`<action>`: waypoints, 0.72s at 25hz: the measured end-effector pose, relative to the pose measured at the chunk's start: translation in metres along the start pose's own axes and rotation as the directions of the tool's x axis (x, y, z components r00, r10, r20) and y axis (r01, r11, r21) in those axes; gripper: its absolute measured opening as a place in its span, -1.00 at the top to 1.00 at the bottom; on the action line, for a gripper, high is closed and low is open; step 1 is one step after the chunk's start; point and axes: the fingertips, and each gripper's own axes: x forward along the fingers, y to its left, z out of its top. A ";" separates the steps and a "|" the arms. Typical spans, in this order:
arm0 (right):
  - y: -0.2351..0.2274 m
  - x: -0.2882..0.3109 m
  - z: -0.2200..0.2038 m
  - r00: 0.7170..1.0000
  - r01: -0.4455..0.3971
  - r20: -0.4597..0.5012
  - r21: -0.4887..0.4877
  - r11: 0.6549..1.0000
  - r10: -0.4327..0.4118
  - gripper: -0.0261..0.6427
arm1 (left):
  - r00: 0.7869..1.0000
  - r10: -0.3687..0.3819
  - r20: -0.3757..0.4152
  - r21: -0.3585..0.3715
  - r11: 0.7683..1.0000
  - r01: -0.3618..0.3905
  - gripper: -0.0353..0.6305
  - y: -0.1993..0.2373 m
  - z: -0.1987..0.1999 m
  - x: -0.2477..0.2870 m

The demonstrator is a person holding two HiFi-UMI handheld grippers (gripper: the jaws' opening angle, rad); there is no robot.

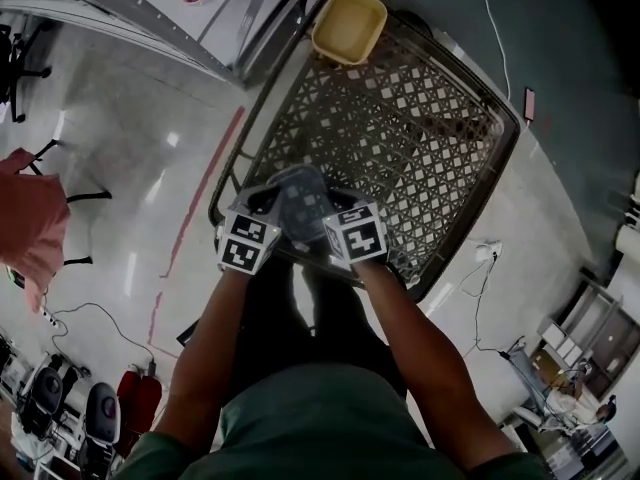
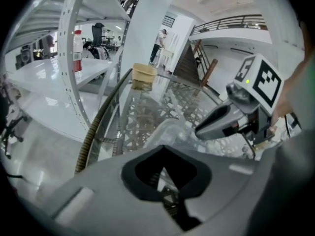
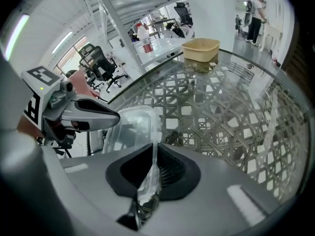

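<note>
**Head view.** You've got both grippers side by side at frame centre, over the near end of the lattice basket (image 1: 505,143). The clear container (image 1: 300,200) sits between the left gripper (image 1: 264,204) and the right gripper (image 1: 338,200), held above the basket floor, not resting on it. The only item in the basket is a yellow tub (image 1: 348,25) at the far rim, top centre, well apart from your container.

**Left gripper view.** Jaws are drawn together at lower centre, w/ only a thin slit between. The container's near edge (image 2: 170,131) rises just above them. They look pinched on its rim, though clear plastic is hard to read here. The right gripper comes in from centre right, and the tub (image 2: 144,76) is upper centre.

**Right gripper view.** Jaws are clamped on the container's rim, w/ a thin clear wall running straight down between the pads. The container body (image 3: 130,129) stands just past the jaws, left of centre. The left gripper's finger (image 3: 98,113) touches or nearly touches its far side.

**Progress, my read.** Pickup done, two-handed hold secure. Container isn't set down yet, so placing and letting go are what's left.
</note>
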 end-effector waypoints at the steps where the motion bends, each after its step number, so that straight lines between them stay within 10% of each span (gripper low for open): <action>1: 0.003 0.000 0.000 1.000 0.000 0.002 -0.010 1.000 0.000 0.83 | 1.000 -0.007 -0.004 0.008 1.000 0.007 0.90 -0.004 0.000 0.002; 18: 0.021 -0.068 0.042 0.985 0.051 0.168 -0.101 0.994 -0.034 0.84 | 0.994 0.048 0.100 0.091 0.994 -0.057 0.89 -0.012 0.038 -0.061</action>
